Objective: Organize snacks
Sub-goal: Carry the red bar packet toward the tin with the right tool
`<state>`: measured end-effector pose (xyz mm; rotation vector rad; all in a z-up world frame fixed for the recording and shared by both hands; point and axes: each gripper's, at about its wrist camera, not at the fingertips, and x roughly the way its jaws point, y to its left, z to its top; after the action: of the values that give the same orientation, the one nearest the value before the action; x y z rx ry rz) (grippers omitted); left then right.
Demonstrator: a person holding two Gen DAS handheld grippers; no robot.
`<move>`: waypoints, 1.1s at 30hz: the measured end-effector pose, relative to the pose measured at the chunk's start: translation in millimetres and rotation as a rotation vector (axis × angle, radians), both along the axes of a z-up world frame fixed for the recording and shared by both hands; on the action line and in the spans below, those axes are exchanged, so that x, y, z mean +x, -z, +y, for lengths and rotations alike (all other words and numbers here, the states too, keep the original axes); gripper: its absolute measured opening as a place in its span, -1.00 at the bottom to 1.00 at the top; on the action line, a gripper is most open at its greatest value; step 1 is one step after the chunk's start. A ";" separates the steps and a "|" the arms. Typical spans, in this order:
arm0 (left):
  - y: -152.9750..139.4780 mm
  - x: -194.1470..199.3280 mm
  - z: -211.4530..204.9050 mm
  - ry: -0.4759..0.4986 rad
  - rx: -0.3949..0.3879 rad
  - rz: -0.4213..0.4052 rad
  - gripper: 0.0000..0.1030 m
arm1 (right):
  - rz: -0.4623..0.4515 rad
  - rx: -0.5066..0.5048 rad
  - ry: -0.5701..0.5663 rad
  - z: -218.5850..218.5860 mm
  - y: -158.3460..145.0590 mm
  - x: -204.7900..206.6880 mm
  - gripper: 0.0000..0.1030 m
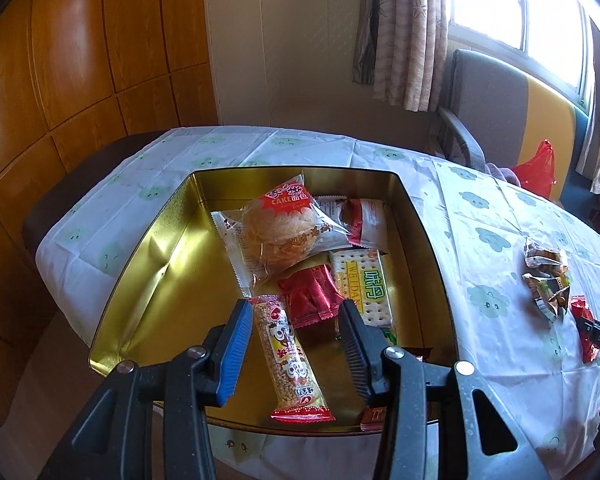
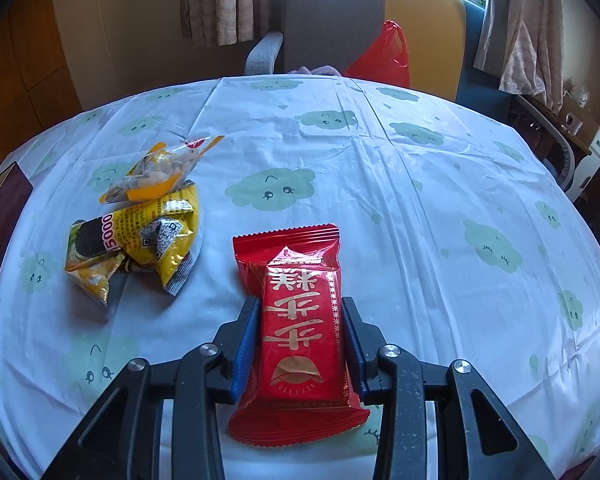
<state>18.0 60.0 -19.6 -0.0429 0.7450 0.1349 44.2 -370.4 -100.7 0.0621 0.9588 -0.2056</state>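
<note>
Snack sorting, gold tin [image 1: 148,264] on table.
Left gripper [image 1: 292,344] spread wide above rice bar [image 1: 290,356] lying in tin; right gripper [image 2: 300,344] clamped on red cake packet [image 2: 300,332] on tablecloth [image 2: 420,200].

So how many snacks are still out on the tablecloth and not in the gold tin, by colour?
Red: 1, the red packet between the fingers of the right gripper.
Yellow: 2, the see-through yellow packet and the crumpled yellow packet.
Total: 3.
</note>
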 end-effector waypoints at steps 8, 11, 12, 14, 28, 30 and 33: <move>0.4 -1.5 1.6 -0.005 -0.008 0.004 -0.12 | 0.026 0.045 -0.013 8.7 -1.8 -11.2 -0.24; 1.6 -1.6 3.2 -0.014 -0.012 0.006 -0.12 | 0.034 0.066 -0.027 13.7 -2.5 -17.6 -0.23; 2.0 -1.3 4.0 -0.017 -0.012 0.006 -0.12 | 0.037 0.073 -0.034 16.0 -2.8 -20.3 -0.24; 2.0 -0.9 5.3 -0.020 -0.013 0.004 -0.12 | 0.044 0.084 -0.057 22.5 -3.4 -25.5 -0.24; 4.5 -0.8 7.4 -0.026 -0.012 0.000 -0.12 | 0.090 0.151 -0.400 129.6 -7.4 -48.5 -0.25; 4.7 -1.3 7.6 -0.027 -0.011 -0.001 -0.12 | 0.095 0.135 -0.450 149.2 -6.4 -43.2 -0.25; 5.2 -0.5 8.6 -0.028 -0.014 0.001 -0.12 | 0.096 0.108 -0.488 167.7 -2.3 -32.8 -0.25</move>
<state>17.4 68.6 -24.8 -0.0666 0.7464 0.1562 11.4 -202.7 -98.4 -0.0841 1.0512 0.2957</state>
